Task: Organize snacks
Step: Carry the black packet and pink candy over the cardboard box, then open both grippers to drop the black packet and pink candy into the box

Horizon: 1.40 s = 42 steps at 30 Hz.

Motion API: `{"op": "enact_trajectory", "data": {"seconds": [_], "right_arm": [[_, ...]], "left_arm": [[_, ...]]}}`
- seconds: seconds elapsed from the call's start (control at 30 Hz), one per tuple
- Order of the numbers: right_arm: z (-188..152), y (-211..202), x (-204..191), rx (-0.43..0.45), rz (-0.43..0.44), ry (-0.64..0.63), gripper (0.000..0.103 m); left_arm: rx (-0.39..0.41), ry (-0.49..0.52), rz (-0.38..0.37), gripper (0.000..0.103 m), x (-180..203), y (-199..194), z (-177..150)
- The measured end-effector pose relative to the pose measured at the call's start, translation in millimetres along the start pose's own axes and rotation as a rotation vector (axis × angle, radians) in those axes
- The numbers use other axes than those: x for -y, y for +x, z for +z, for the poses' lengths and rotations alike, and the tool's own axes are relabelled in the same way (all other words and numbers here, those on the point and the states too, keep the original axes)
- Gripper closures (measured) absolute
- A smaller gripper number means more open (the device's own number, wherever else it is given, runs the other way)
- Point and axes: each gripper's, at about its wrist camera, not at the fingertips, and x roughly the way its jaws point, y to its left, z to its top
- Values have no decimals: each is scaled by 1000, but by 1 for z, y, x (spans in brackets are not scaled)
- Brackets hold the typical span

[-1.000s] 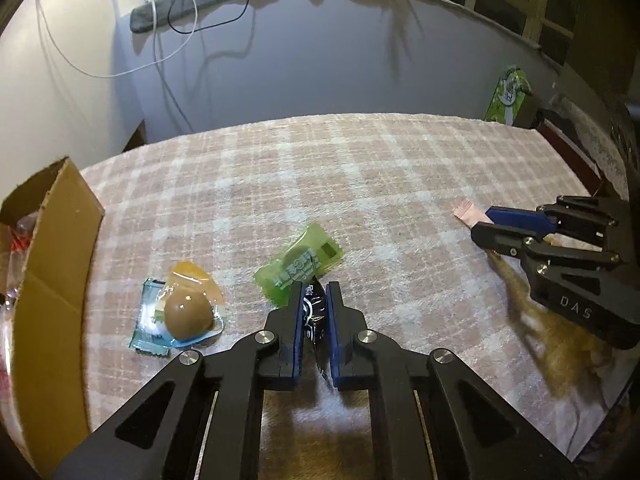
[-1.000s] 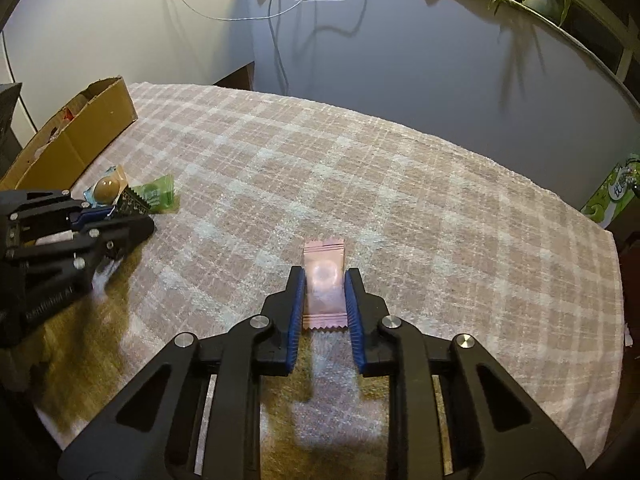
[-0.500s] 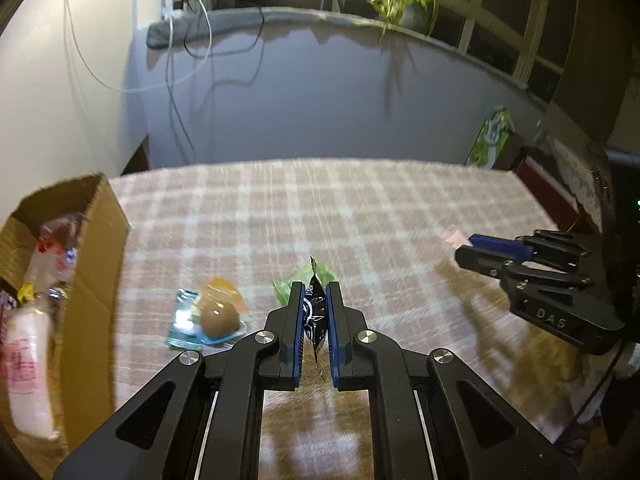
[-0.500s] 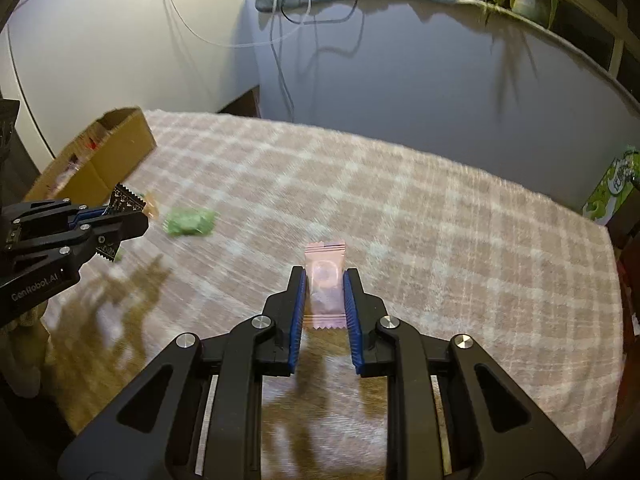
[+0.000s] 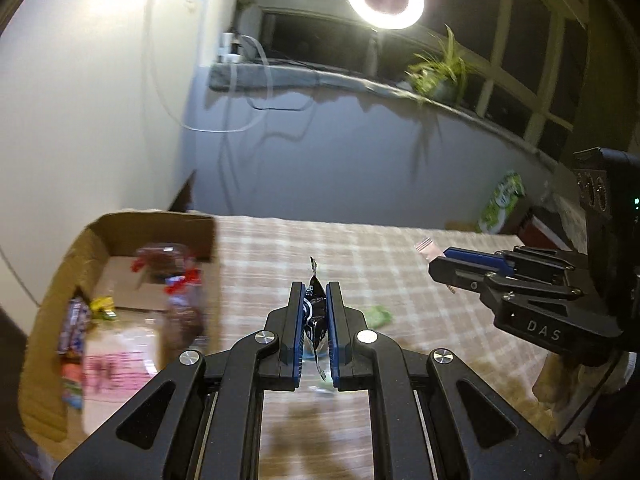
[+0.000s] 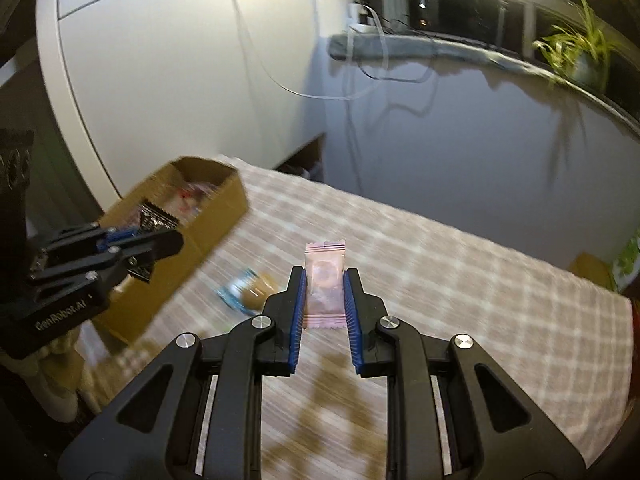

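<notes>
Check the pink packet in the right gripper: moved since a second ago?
Yes. The pink packet, clamped in the right gripper, has lifted off the checked tablecloth where it lay and travelled toward the cardboard box, which looms larger.

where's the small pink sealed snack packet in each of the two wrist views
Left wrist view: the small pink sealed snack packet is at right of centre, sticking out past the tips of the right gripper.
Right wrist view: the packet is at centre, upright and clamped between the right gripper's blue pads.
Shared landmark: the open brown cardboard box at the table's left edge, holding snacks.
</notes>
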Motion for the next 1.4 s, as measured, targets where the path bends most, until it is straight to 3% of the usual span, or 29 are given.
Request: {"op": "enact_trajectory", "data": {"seconds": [0.57,1.07,1.33,1.4], "right_arm": [[55,63,-106,0,138,-115,83],[67,109,-141,-49,171,-151,83],[67,111,-145,-52,163,-154,81],[67,111,-145,-52,157,-158,69]], "left_arm": [[63,-138,132,94,-95,-32,-6],[47,-180,185,94,-126,-35,-17],[61,-182,200,82,-127,-38,-17],[65,-182,204,75,-128,-39,-17]]}}
